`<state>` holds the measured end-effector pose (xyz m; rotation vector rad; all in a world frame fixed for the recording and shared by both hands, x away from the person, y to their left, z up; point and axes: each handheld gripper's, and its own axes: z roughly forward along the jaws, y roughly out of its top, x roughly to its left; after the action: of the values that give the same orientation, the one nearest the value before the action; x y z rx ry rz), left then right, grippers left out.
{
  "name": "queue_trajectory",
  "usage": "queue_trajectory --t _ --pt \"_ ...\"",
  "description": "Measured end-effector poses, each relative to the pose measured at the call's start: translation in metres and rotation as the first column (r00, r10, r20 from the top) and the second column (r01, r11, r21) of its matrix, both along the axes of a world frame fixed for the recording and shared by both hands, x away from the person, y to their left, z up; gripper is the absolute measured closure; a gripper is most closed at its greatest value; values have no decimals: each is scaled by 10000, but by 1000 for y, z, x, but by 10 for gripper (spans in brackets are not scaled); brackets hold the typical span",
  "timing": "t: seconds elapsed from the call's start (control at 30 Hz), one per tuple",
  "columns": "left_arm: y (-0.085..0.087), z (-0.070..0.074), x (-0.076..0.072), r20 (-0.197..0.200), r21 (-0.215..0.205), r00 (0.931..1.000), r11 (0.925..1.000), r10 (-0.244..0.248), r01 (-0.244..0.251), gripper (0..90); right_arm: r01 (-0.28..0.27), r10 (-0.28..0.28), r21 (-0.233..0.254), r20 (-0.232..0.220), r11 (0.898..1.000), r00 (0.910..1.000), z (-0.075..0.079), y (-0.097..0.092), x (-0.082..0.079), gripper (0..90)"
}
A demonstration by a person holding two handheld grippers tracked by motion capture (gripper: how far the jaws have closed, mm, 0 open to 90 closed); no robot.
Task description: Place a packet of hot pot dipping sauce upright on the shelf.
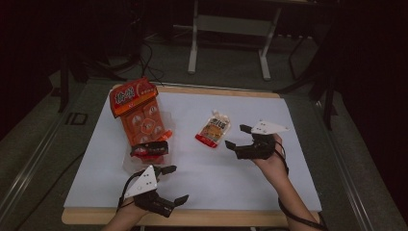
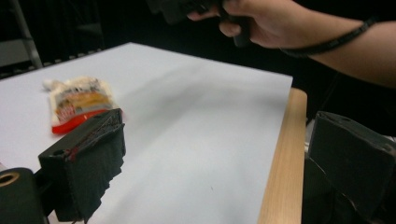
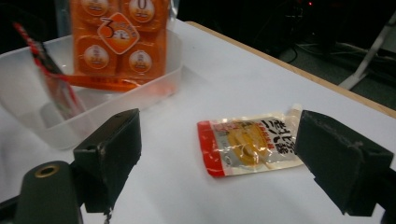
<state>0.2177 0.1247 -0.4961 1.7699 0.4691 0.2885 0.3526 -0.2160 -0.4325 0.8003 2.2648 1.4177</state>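
Observation:
A small white, yellow and red sauce pouch [image 1: 213,129] lies flat on the white sheet [image 1: 211,173] near the table's middle. My right gripper [image 1: 237,136] stands open just right of it, apart from it. In the right gripper view the pouch [image 3: 250,144] lies between and beyond the spread jaws of my right gripper [image 3: 224,140]. My left gripper [image 1: 175,184] is open near the front edge, nothing between its fingers. In the left gripper view that gripper [image 2: 217,154] is wide apart, the pouch [image 2: 77,100] far off at the left.
A clear plastic tub [image 1: 129,166] at the left holds a leaning orange snack pack [image 1: 139,113] and a dark red packet [image 1: 150,150]. The wooden table edge [image 1: 216,217] runs along the front. A hand [image 2: 271,21] holds the other gripper. Metal stand legs [image 1: 192,48] rise behind the table.

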Motion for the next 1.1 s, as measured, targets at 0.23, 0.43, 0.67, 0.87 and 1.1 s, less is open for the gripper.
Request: queue_trajectory --t 0.23,0.43,0.67,0.87,1.1 --pt "0 -2 0 160 -64 9997 9998 -171 172 44 395 -396 -27 -198 9992 9990 -8 -3 23 204" --pt "2 -3 -1 121 43 9999 10000 3 -3 45 669 -675 -171 -365 9976 9971 -13 -3 44 233" --pt "7 -6 -4 -5 -17 9999 9999 125 -125 45 871 -901 -487 -618 9950 9940 -23 0 69 294" --pt "10 -9 -8 -31 66 9998 9997 214 -214 45 1050 -1117 -651 -1101 9923 9876 -35 4 90 355" --pt "16 -11 -12 -38 59 9992 9992 391 -390 45 1396 -1527 -949 -1491 9857 9770 -47 8 110 420"
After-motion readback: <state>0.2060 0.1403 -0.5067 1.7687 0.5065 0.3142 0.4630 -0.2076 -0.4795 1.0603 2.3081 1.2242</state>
